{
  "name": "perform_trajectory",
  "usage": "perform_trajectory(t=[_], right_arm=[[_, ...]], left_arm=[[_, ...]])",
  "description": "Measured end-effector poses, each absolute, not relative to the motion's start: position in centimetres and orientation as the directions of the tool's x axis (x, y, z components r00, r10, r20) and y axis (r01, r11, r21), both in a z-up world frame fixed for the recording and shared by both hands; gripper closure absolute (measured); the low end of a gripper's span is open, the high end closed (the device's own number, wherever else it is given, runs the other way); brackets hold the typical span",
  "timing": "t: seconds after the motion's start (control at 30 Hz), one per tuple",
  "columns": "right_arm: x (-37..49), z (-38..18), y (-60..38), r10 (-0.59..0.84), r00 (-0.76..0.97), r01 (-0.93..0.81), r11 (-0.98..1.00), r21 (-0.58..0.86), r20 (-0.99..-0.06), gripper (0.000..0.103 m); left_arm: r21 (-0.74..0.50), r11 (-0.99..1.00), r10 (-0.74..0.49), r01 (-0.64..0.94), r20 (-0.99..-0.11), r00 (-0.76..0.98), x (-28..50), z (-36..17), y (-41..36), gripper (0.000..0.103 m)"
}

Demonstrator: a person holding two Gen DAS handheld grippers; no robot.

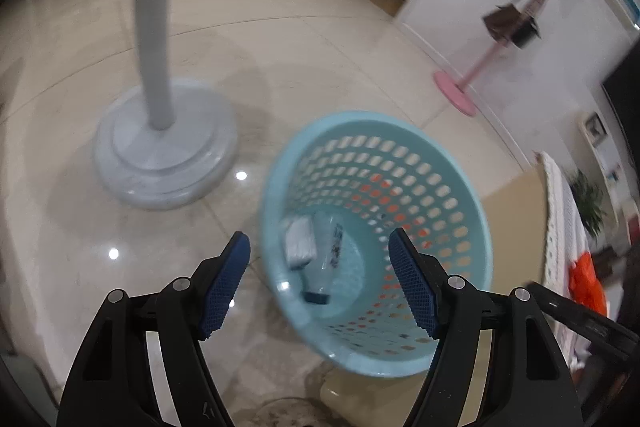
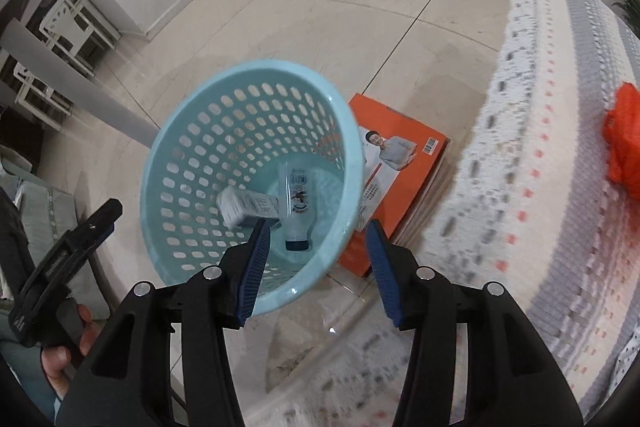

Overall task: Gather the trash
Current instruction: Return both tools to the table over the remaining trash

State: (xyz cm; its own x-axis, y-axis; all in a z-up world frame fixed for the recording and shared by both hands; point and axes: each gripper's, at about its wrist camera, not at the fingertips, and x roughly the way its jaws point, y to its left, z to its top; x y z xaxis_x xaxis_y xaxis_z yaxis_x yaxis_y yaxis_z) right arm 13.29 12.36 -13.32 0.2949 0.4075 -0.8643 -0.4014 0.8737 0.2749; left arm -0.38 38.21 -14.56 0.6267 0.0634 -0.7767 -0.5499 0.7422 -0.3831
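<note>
A light blue perforated basket (image 1: 452,251) stands on the tiled floor; it also shows in the right wrist view (image 2: 192,163). Inside lie a clear plastic bottle (image 2: 295,203) with a dark cap and a small white-grey carton (image 2: 244,207); both also show in the left wrist view, the bottle (image 1: 326,259) and the carton (image 1: 298,245). My left gripper (image 1: 320,283) is open and empty above the basket's near rim. My right gripper (image 2: 318,267) is open and empty over the basket's right side. A crumpled orange bag (image 2: 624,143) lies on the knitted white cover to the right.
A grey fan stand with a round base (image 1: 164,155) stands left of the basket. An orange printed box (image 2: 404,163) lies on the floor beside the basket. A pink stand (image 1: 456,91) is by the wall. The white knitted cover (image 2: 540,187) drapes furniture on the right.
</note>
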Motion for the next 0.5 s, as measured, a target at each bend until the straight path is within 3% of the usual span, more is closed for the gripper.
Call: perform_trajectory(t=[0.27,0.5], right_arm=[[10.8,-8.4,6.1,0.436,0.412,-0.397,0.876,0.273,-0.8,0.056],[5.8,-1.9,-3.4,0.384,0.616,-0.341,0.917,0.206,-0.688,0.056]], left_arm=[[-0.427,0.745,0.045,-0.513,-0.735,0.677,-1.9,-11.7,36.6,0.034],[-0.431,0.865,-0.059,-0.258,-0.598,0.8,-0.5,-2.6,27.1,0.033]])
